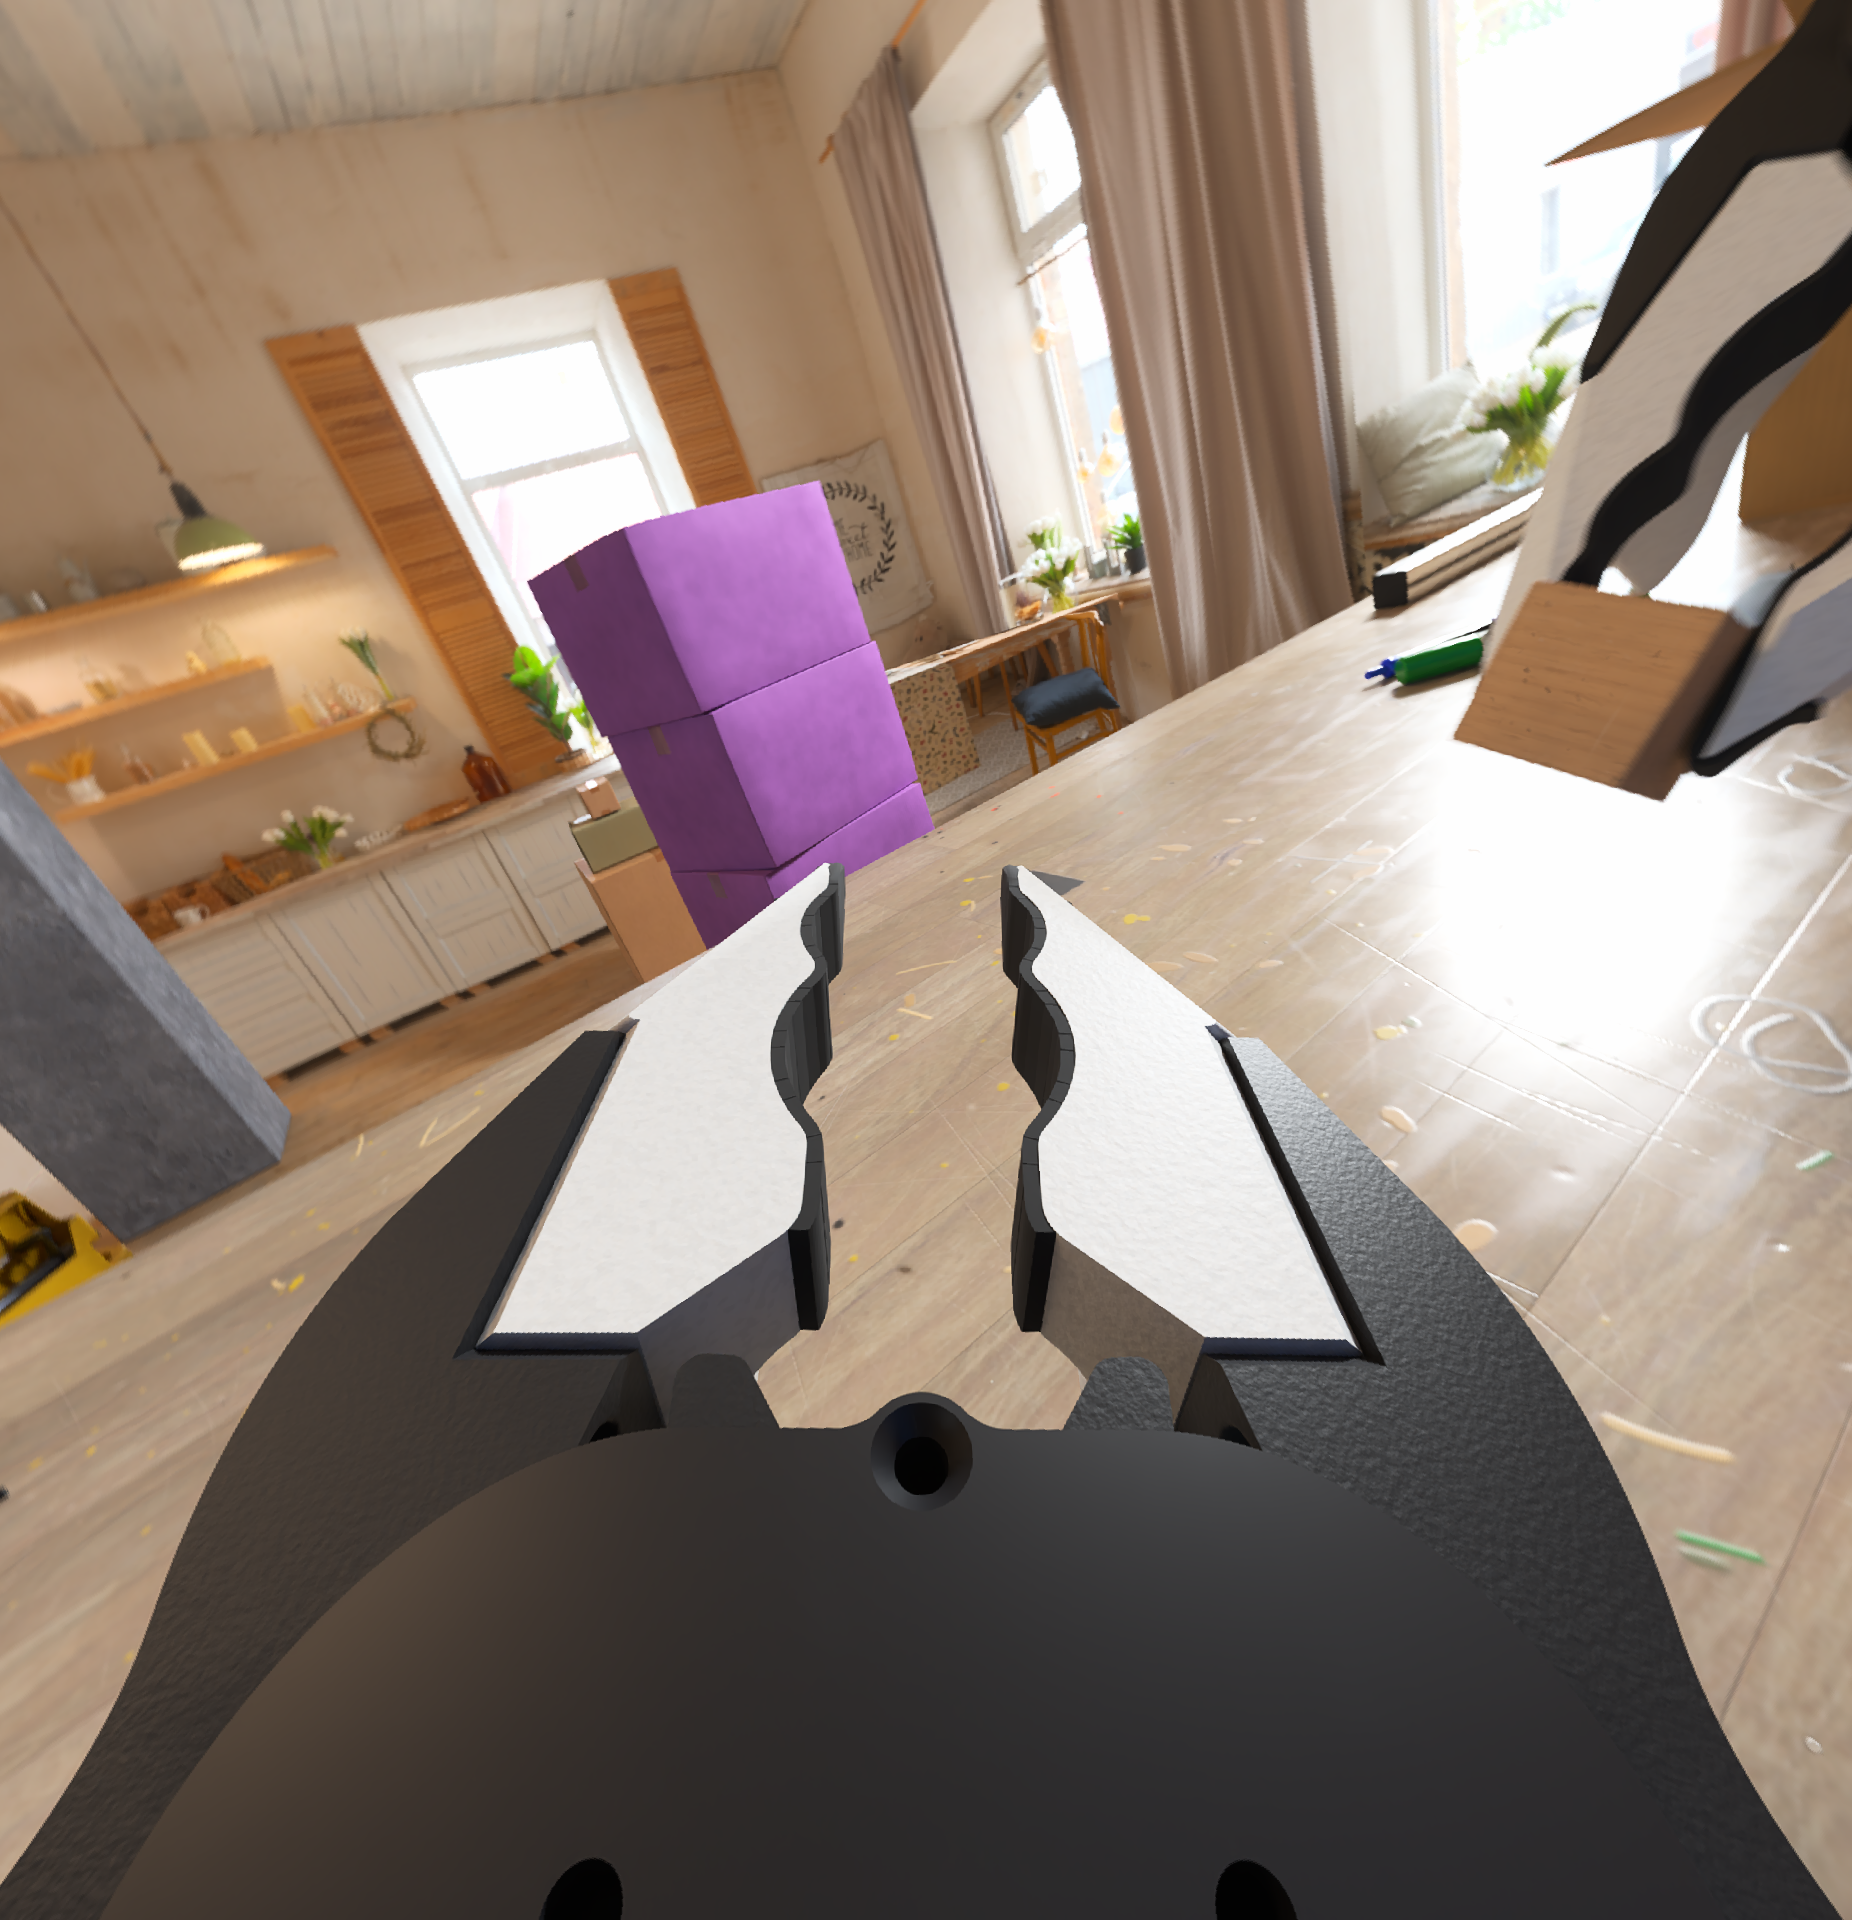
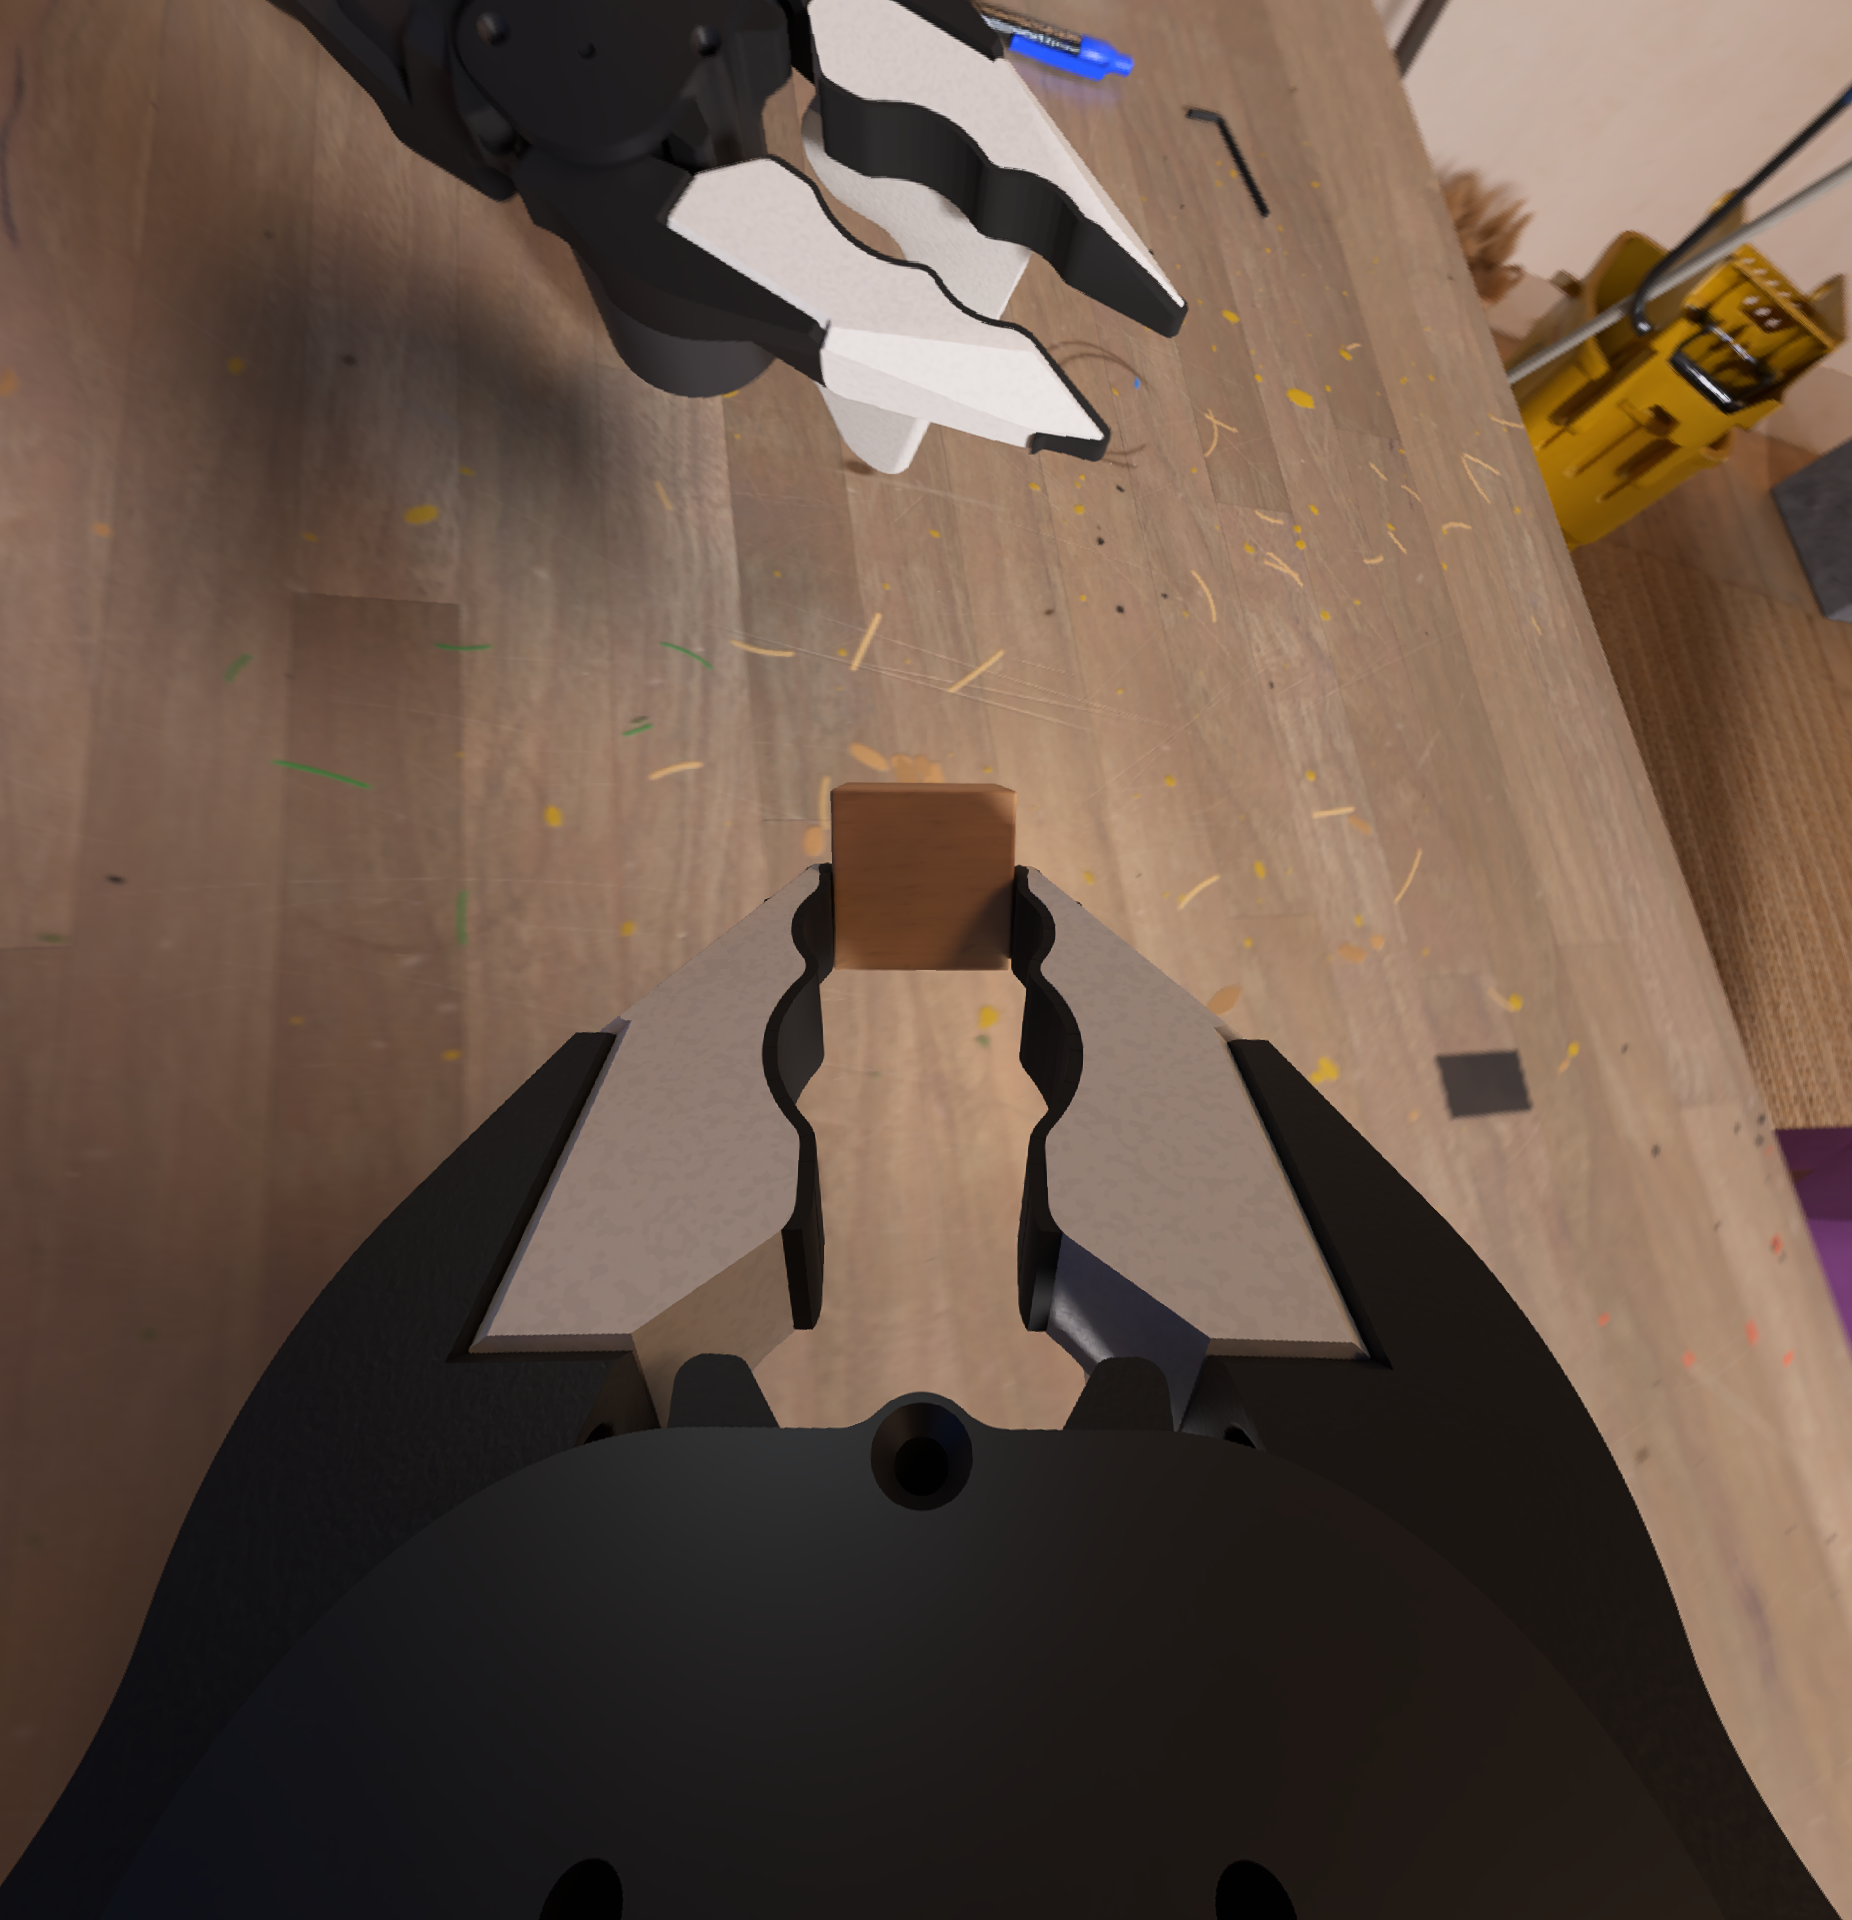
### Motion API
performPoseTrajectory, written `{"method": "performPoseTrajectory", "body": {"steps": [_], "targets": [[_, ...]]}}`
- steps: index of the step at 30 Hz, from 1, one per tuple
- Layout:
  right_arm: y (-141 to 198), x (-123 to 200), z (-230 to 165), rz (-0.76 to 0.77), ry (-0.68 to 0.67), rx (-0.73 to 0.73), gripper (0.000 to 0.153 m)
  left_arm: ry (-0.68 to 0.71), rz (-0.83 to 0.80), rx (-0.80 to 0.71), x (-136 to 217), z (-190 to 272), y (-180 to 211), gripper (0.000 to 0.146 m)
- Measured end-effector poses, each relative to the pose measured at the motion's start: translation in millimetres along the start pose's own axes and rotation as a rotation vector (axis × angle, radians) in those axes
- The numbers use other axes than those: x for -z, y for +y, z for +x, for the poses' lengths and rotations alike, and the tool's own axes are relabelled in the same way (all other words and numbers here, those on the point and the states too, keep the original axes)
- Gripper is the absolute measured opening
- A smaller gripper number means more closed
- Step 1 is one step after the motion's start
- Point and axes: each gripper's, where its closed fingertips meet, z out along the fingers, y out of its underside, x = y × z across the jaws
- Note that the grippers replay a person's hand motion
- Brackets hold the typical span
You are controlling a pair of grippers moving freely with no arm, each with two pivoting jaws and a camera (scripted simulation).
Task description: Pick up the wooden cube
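Note:
The wooden cube point(image 2: 920, 883) is a small light-brown block held between the tips of my right gripper point(image 2: 920, 904), which is shut on it and holds it above the wooden table point(image 2: 382, 727). In the left wrist view the cube point(image 1: 1597, 686) hangs at the upper right, clear of the table, in the right gripper point(image 1: 1670, 665). My left gripper point(image 1: 922, 894) is open and empty, low over the table. It also shows at the top of the right wrist view point(image 2: 1140, 374), beyond the cube.
Purple boxes point(image 1: 745, 696) are stacked past the table's far edge. A green marker point(image 1: 1431, 662) lies on the table far right. A blue pen point(image 2: 1067, 50), a black hex key point(image 2: 1228, 156) and a dark square patch point(image 2: 1483, 1081) are on the table. A yellow tool box point(image 2: 1670, 374) sits off the table's edge.

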Motion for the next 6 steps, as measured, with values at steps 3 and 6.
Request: {"method": "performPoseTrajectory", "body": {"steps": [3,6], "targets": [[8.6,10.9,-22.2,0.05,0.068,-0.079,0.034,0.039,0.011,-0.067,-0.2,13.6,-4.5,0.03],[17.0,16.8,-35.0,0.116,0.161,-0.173,0.034,0.102,0.028,-0.13,-0.3,34.0,-9.8,0.031]]}}
